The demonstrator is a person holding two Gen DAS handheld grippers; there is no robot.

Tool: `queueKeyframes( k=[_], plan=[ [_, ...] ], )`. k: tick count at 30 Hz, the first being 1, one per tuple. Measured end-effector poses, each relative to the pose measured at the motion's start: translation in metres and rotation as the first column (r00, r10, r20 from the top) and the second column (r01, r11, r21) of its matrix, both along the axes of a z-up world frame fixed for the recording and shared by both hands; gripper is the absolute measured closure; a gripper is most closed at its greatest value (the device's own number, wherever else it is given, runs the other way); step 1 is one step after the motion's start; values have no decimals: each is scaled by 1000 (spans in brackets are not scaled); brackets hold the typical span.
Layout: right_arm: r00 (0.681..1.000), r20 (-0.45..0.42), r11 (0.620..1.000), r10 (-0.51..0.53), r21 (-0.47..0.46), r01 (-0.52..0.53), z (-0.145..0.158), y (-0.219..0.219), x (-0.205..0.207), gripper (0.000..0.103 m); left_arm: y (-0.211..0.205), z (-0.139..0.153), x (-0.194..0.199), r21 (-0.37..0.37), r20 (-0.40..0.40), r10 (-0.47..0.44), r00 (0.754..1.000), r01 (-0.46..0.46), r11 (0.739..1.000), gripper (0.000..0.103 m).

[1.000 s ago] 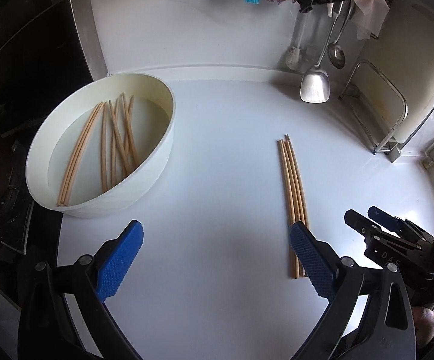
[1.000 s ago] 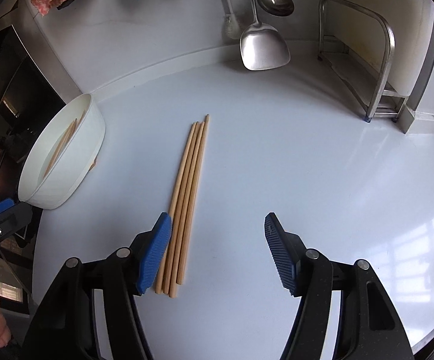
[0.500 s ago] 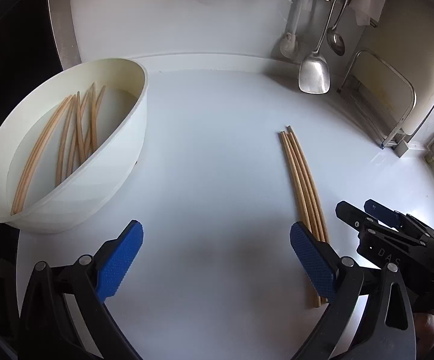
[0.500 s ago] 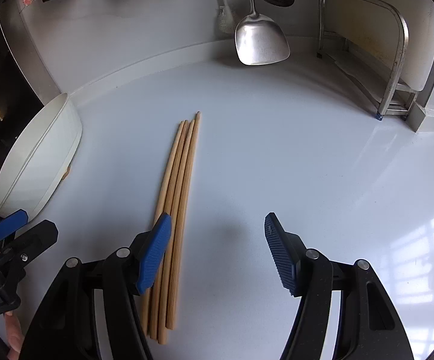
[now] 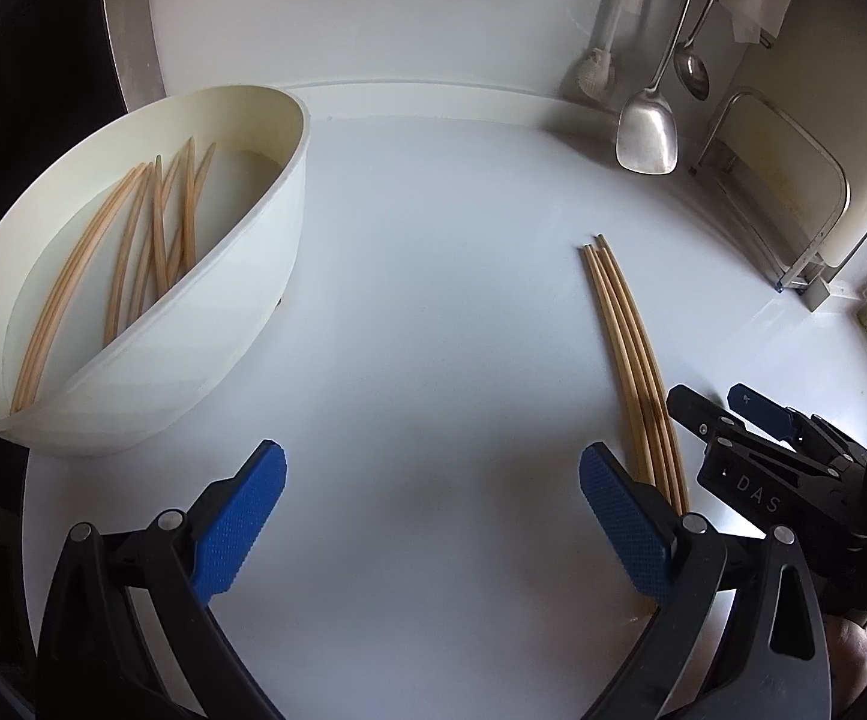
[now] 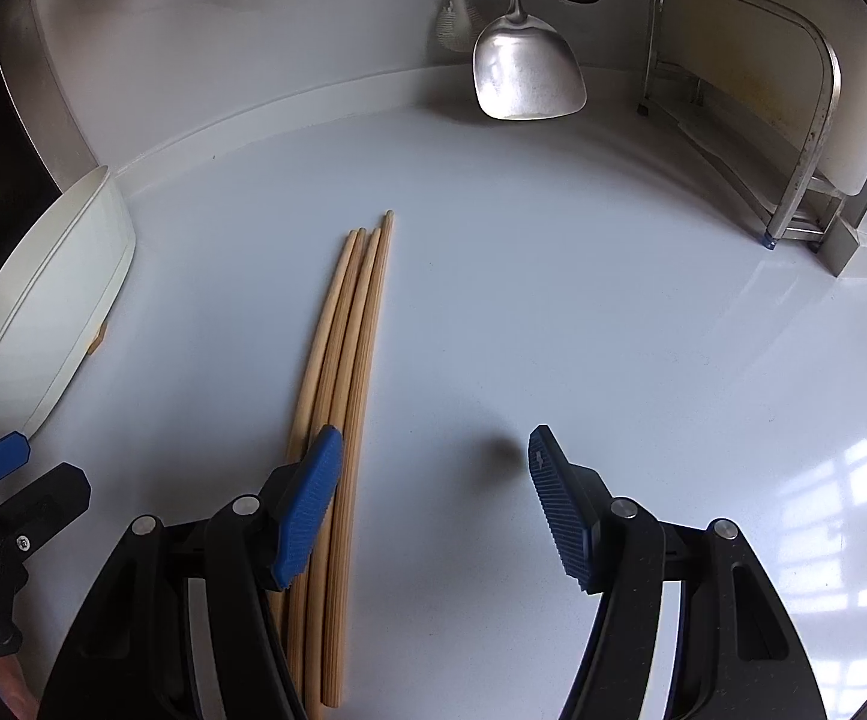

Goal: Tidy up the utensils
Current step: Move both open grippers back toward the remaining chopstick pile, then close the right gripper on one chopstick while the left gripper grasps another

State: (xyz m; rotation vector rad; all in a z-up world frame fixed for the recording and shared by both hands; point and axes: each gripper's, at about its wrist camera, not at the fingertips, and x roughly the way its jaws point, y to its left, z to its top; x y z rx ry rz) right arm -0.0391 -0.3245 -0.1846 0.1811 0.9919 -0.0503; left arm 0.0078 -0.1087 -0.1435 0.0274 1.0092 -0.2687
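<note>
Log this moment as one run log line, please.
task: organize utensils | left tongs: open, empty | right tongs: open, empty | four chopsticks: on counter | more chopsticks: in white basin

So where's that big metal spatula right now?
The metal spatula hangs against the back wall with its blade just above the counter, between a white brush on its left and a steel rack on its right, far behind the loose chopsticks.
</note>
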Motion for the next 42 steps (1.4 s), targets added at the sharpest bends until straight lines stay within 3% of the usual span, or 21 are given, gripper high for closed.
queueKeyframes(
  k=[20, 23, 25, 31, 42],
  plan=[
    [998, 5, 993, 61, -99, -60, -2, 14, -6, 43, 0, 0, 1, -15, -8, 13, 1000, -13, 1000, 6],
    [997, 3, 991, 77, -108, -76, -3, 16, -6, 54, -3, 1, 0, -17, -7, 15, 1000, -15, 1000, 6],
    [995, 2, 989, 98, -113, -97, -4, 18, -7, 72, -4, 2, 0, -20, -4, 15, 1000, -15, 1000, 6],
    [993, 11, 987, 120, -110, -118, -5, 17, -11, 95, -9, 1, -1, -21, -6, 16, 1000, -16, 1000, 6],
    [996, 10, 993, 86, -88, -84, -6, -9, -36, 96, -44, -7, 1, -8, -20, -32, 999, 32, 999, 6]
  ],
)
